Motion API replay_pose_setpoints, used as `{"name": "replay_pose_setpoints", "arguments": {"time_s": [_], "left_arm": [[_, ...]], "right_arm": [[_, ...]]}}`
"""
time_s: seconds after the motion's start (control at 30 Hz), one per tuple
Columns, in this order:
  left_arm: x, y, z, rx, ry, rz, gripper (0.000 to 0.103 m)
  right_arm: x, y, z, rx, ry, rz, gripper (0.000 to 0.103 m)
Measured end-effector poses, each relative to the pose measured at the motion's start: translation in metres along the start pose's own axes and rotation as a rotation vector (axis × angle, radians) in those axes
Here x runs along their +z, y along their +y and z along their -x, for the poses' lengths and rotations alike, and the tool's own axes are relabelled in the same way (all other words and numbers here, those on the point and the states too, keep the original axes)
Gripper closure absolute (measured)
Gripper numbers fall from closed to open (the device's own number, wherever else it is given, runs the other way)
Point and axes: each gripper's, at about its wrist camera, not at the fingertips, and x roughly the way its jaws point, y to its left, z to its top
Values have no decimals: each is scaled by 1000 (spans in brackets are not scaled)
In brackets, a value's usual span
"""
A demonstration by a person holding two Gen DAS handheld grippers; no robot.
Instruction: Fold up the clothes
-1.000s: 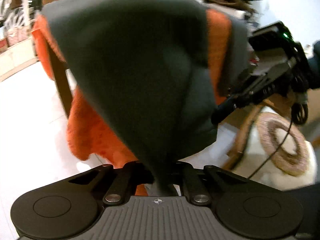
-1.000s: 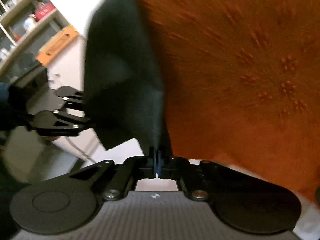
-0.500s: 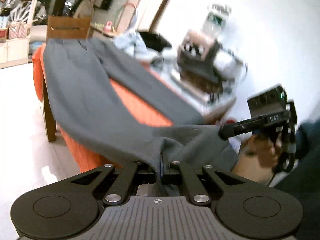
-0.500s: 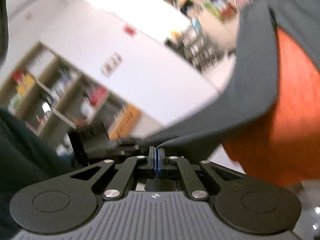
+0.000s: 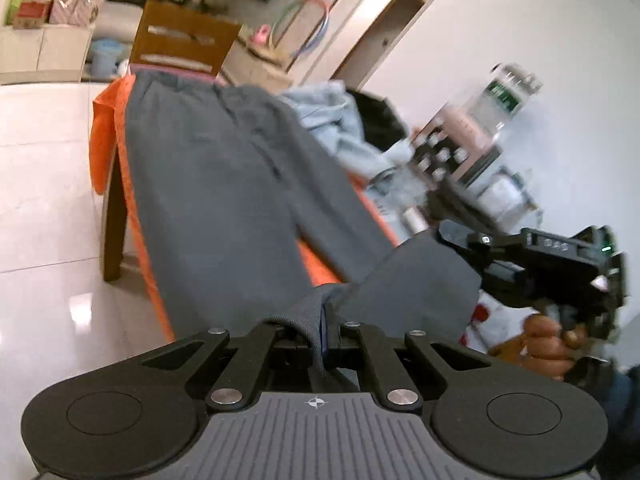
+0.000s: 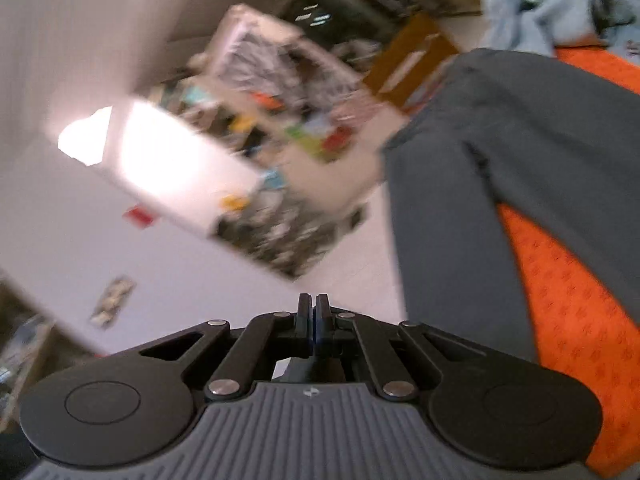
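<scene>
Grey trousers point(image 5: 224, 200) lie on orange-covered table point(image 5: 105, 136); both hand-held grippers pinch them.

The grey trousers point(image 5: 224, 200) cover the middle of the tabletop point(image 5: 316, 264), which an orange cloth point(image 5: 105, 136) drapes; above them the air is open. To their right a crumpled pale blue garment point(image 5: 340, 128) and a black one point(image 5: 378, 120) crowd the far side, and near them bottles and jars point(image 5: 480, 148) stand blurred against the wall. A wooden chair point(image 5: 180, 40) closes the far end. Left of the tabletop, bare tiled floor point(image 5: 44, 184) leaves wide passage. The right claw point(image 5: 456, 236) blocks the near right side.
</scene>
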Motion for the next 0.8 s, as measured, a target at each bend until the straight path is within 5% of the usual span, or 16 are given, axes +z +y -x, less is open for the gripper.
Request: {"name": "replay_pose_setpoints", "arguments": {"time_s": [0.33,0.8], "left_arm": [[105,104,-65,-29,132,108,97],[250,206,-203,-107,302,247,97]], "right_arm": [[24,-26,-135,-244,-99,-103,101],[158,-81,-294,-359,-217,-220,101]]}}
